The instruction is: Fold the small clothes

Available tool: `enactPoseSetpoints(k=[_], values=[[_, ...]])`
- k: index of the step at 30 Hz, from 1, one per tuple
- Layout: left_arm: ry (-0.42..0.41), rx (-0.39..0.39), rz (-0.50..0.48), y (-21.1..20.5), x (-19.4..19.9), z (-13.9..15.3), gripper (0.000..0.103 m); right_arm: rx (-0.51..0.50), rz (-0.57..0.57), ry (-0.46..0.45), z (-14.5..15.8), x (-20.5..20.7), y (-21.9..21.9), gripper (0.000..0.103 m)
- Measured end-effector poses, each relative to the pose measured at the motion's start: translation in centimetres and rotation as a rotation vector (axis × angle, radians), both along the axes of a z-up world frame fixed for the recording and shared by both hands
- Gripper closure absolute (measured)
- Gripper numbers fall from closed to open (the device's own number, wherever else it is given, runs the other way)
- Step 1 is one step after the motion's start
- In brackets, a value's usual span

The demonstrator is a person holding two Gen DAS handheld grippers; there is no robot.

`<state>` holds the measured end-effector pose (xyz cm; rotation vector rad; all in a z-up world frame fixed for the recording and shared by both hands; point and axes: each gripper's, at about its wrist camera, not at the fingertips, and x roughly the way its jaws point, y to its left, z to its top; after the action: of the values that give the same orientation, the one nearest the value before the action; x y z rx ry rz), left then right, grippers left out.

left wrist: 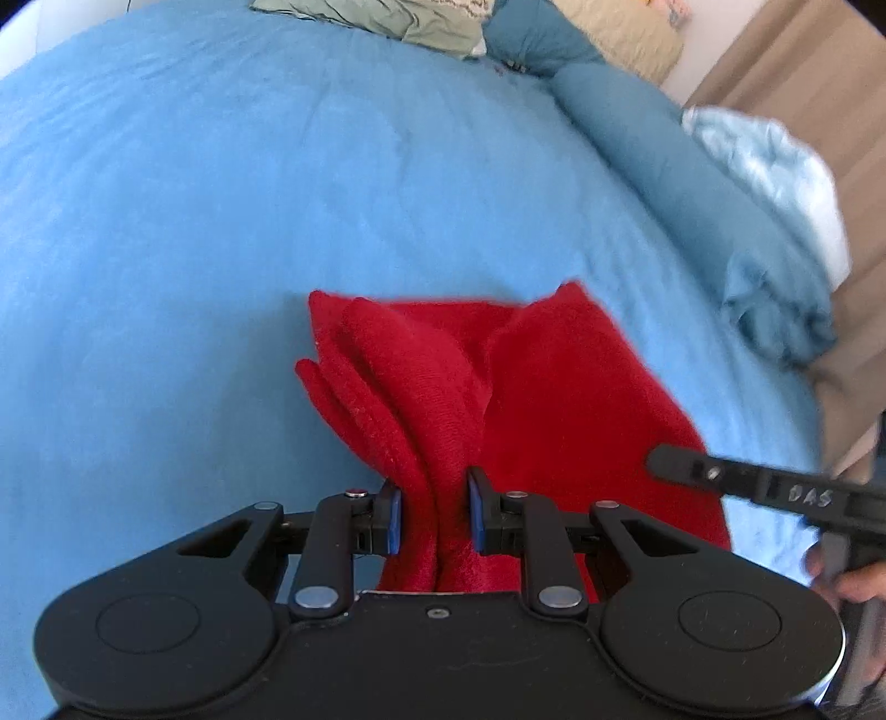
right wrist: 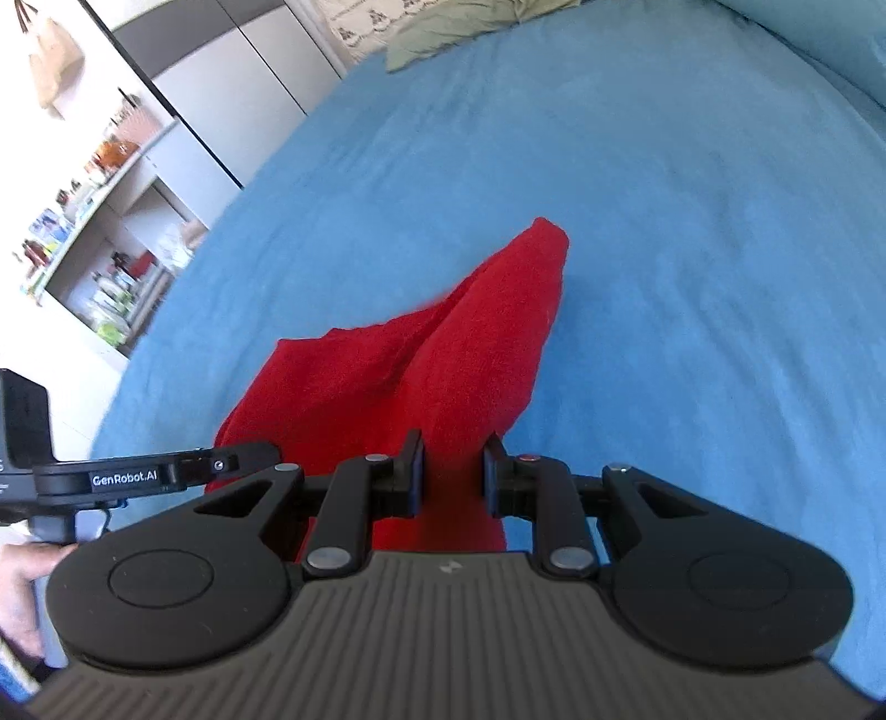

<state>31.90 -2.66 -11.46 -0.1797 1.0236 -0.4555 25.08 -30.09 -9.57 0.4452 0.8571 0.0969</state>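
1. Both tongs are gripping a red cloth (left wrist: pixel 554 399) over the blue bed (left wrist: pixel 221 221); left tongs (left wrist: pixel 433 512) are pinching gathered folds.
2. Right tongs (right wrist: pixel 452 476) are clamping another edge; folding appears underway, unfinished.

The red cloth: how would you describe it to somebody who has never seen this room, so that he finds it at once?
Look at the large bed with the blue sheet. Near its close edge lies the red cloth, bunched into folds, with the left gripper and the right gripper each shut on a part of it. It is the only red thing there; the pillows are pale.
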Motion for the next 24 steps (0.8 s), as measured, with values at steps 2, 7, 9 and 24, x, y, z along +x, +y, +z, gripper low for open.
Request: enactPoseSetpoints(k=[2, 7, 9, 24], values=[[-0.042, 0.072, -0.011, -0.7, -0.8, -0.2, 0.073, -0.024, 0.0, 0.003, -0.7, -0.7, -0.1, 0.058], [-0.182, 0.222, 0.002, -1.0, -2.8, 1.1, 0.009, -0.037, -0.032, -0.036, -0.1, -2.8, -0.9, 0.006], [-0.216, 0.268, 0.002, -0.9, -3.4, 1.2, 0.009, -0.066, -0.032, -0.046, 0.3, -3.0, -0.6, 0.002], [-0.159, 0.351, 0.023, -0.1, -4.2, -3.2, 0.008, -0.212, -0.064, 0.063, -4.1, -3.8, -0.5, 0.0]])
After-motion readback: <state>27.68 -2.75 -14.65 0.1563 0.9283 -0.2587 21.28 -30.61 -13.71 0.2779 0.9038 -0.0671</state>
